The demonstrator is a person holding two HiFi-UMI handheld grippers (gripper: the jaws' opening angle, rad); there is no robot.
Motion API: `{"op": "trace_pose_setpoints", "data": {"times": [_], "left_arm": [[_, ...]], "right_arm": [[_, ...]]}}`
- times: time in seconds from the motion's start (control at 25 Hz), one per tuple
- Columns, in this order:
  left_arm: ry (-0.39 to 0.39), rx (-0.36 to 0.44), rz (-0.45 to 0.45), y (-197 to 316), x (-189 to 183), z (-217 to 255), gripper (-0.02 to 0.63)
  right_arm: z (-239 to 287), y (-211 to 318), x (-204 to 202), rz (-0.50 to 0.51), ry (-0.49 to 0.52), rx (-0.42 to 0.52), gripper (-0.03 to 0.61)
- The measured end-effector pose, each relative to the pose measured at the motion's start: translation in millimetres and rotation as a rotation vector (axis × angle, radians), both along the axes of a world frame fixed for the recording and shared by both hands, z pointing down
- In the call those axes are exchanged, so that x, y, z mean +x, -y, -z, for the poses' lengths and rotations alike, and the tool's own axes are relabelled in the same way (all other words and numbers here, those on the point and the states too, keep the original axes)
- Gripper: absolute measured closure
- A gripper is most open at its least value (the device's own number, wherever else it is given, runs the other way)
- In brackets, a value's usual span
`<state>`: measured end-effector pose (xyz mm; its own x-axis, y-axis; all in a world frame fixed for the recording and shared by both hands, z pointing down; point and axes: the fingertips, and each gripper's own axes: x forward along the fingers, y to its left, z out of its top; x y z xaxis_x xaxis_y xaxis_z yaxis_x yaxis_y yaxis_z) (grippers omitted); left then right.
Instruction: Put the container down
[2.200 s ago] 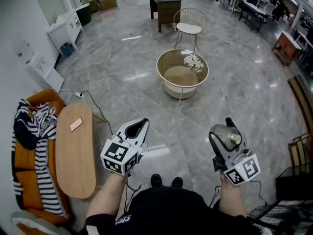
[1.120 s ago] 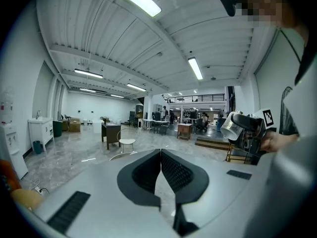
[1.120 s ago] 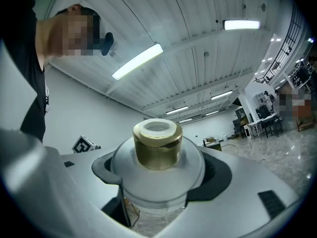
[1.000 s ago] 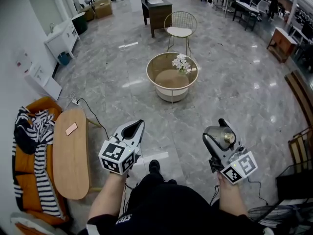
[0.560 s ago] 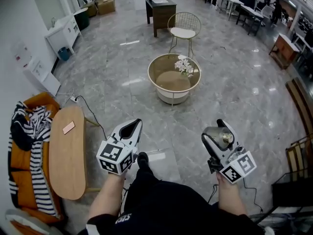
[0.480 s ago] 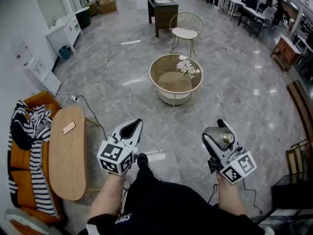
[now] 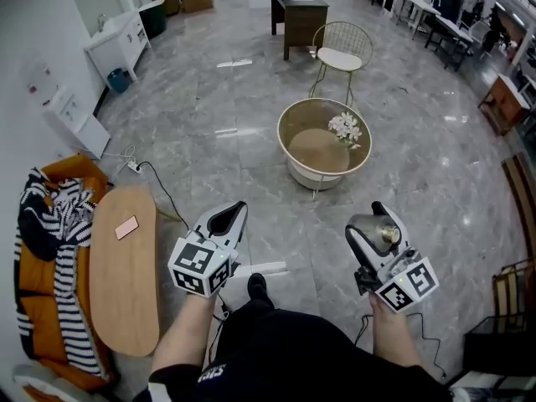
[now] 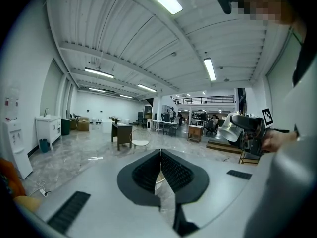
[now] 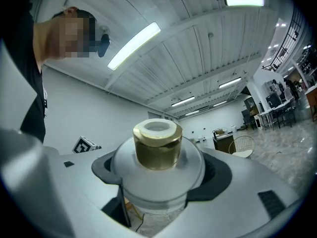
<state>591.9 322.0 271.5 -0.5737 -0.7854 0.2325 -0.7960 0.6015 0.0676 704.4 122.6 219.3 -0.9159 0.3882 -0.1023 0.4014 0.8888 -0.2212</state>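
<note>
Right tongs (image 7: 369, 224) clamped on the container (image 9: 157, 148), a pale jar with a gold cap, held in the air above the grey stone floor (image 7: 209, 99), well apart from any counter. Left tongs (image 8: 160, 168) pressed together, nothing between them. Ahead I see a round glass counter (image 7: 295, 117) carrying white flowers (image 7: 345, 125); an oval wooden counter (image 7: 124, 283) lies to my left.

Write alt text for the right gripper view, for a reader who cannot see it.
The right gripper is shut on a clear container with a gold cap, which fills the middle of the picture. Behind it are a white ribbed ceiling with strip lights and, far off at the right, a chair.
</note>
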Motion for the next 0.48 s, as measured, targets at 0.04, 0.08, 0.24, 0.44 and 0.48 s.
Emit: {"op": "trace_pose_setpoints", "data": {"times": [0.04,0.08,0.24,0.44,0.48], "left_arm": [[-0.004,0.0,-0.001,-5.5,-13.8,-0.8,0.597],[-0.007,-0.001,-0.002,-11.0,-27.1,-2.2,0.597],[-0.028,0.0,-0.003,-32.0,-76.0,-10.1,0.597],[-0.04,0.001,-0.012,-51.9,-124.1,-16.2,0.597],[-0.039,0.001,-0.015,-56.3,-131.2,-16.8,0.597]], "right_arm": [[-0.3,-6.4,-15.2,0.003,-0.004,-0.001,0.23],[-1.3,-13.1,-30.1,0.006,-0.008,-0.002,0.23],[-1.1,-41.1,-85.4,0.03,-0.009,-0.002,0.23],[1.6,-65.9,-140.3,0.036,-0.006,0.004,0.23],[1.6,-69.8,-148.8,0.033,-0.007,0.007,0.23]]}}
